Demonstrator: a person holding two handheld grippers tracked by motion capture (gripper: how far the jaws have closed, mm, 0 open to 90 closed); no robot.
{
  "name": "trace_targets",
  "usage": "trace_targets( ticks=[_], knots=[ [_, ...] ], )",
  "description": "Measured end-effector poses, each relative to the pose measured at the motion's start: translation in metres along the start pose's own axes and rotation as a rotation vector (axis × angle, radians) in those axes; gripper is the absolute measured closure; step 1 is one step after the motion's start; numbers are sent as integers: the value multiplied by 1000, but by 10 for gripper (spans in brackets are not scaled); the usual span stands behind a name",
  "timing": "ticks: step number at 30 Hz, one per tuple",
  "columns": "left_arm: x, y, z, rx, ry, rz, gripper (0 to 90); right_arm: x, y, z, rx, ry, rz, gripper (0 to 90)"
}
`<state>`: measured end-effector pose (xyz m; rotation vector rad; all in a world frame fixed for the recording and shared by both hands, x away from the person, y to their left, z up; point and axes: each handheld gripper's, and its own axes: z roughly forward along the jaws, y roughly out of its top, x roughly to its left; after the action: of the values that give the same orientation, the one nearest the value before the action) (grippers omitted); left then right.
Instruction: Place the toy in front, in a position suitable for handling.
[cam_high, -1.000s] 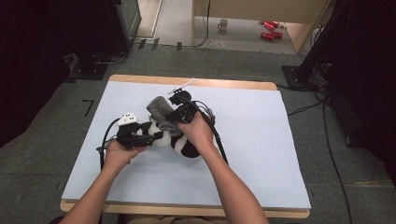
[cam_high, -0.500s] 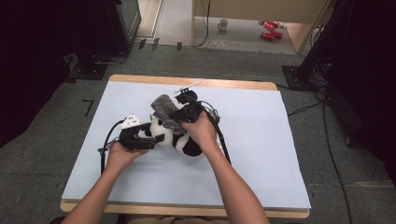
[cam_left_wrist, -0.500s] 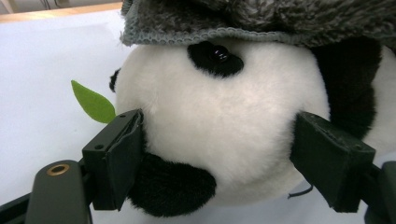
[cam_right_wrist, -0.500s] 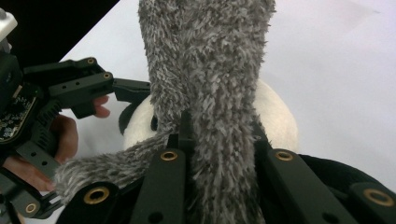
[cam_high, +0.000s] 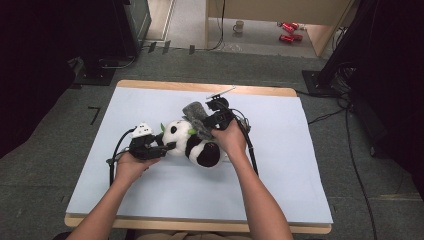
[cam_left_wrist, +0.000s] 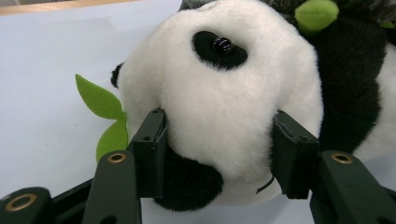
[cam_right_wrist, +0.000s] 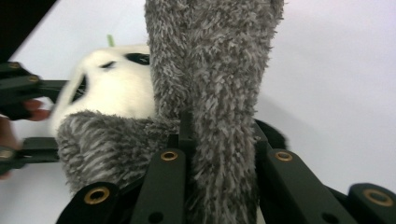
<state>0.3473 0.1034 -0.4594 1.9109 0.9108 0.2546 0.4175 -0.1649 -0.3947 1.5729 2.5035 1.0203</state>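
Note:
A black-and-white panda plush (cam_high: 192, 145) lies on its side in the middle of the light blue table top (cam_high: 300, 165). My left gripper (cam_high: 167, 146) comes at it from the left. Its jaws have just been closing, and the pads (cam_left_wrist: 152, 140) now press into the white fur on both sides of the panda's head (cam_left_wrist: 233, 93). A green felt leaf (cam_left_wrist: 100, 100) sticks out beside the head. My right gripper (cam_high: 207, 125) is shut on a grey fuzzy cloth (cam_high: 196, 116) and holds it over the panda's body. The grey fuzzy cloth (cam_right_wrist: 219, 60) runs up from between its jaws.
The table top rests on a wooden board with bare surface all around the plush. On the floor beyond the table are a mug (cam_high: 239, 26) and red objects (cam_high: 287, 31). Black equipment and cables (cam_high: 350, 130) stand to the right.
The right hand has carried the grey cloth to the right, baring the panda's white head. The left gripper's jaws have closed in on that head.

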Motion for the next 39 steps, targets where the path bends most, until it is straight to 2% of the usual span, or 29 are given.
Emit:
trace_targets(
  ticks=[3, 7, 8, 10, 11, 14, 19, 22, 26, 28, 30, 31, 33, 35, 39],
  knots=[
    [0, 0, 0, -1, -2, -2, 461, -5, 1, -5, 3, -24, 3, 768],
    [0, 1, -1, 5, -2, -12, 473, -11, 4, -15, 3, -79, 3, 771],
    [0, 1, -1, 6, -1, -12, 481, -13, 5, -21, 8, -106, -9, 773],
    [0, 1, -2, 11, 0, -13, 489, -13, 9, -29, 2, -114, -6, 774],
    [-1, 2, -2, 13, 1, -16, 491, -11, 10, -34, -5, -103, 1, 774],
    [-3, 3, -2, 10, 2, -22, 498, -3, 15, -43, -40, -68, -23, 774],
    [-4, 5, -5, 16, -2, -28, 510, 25, 24, -44, -73, 11, -67, 773],
    [-4, 7, -6, 17, -5, -43, 514, 45, 28, -33, -71, 52, -107, 773],
    [-5, 8, -6, 11, 1, -52, 516, 63, 30, -16, -45, 86, -123, 772],
    [-5, 9, -7, 9, 5, -54, 517, 69, 29, -6, -16, 97, -129, 771],
    [-6, 9, -6, 6, 10, -59, 518, 73, 26, 3, 21, 89, -137, 771],
    [-6, 9, -6, 8, 9, -62, 518, 73, 24, 8, 37, 71, -151, 771],
    [-5, 9, -6, 6, 1, -58, 518, 69, 21, 10, 26, 68, -161, 772],
    [-6, 9, -5, 3, 6, -51, 519, 61, 20, 7, 22, 62, -149, 771],
    [-5, 8, -4, 1, 1, -58, 519, 46, 18, -1, 19, 4, -134, 770]
  ],
)
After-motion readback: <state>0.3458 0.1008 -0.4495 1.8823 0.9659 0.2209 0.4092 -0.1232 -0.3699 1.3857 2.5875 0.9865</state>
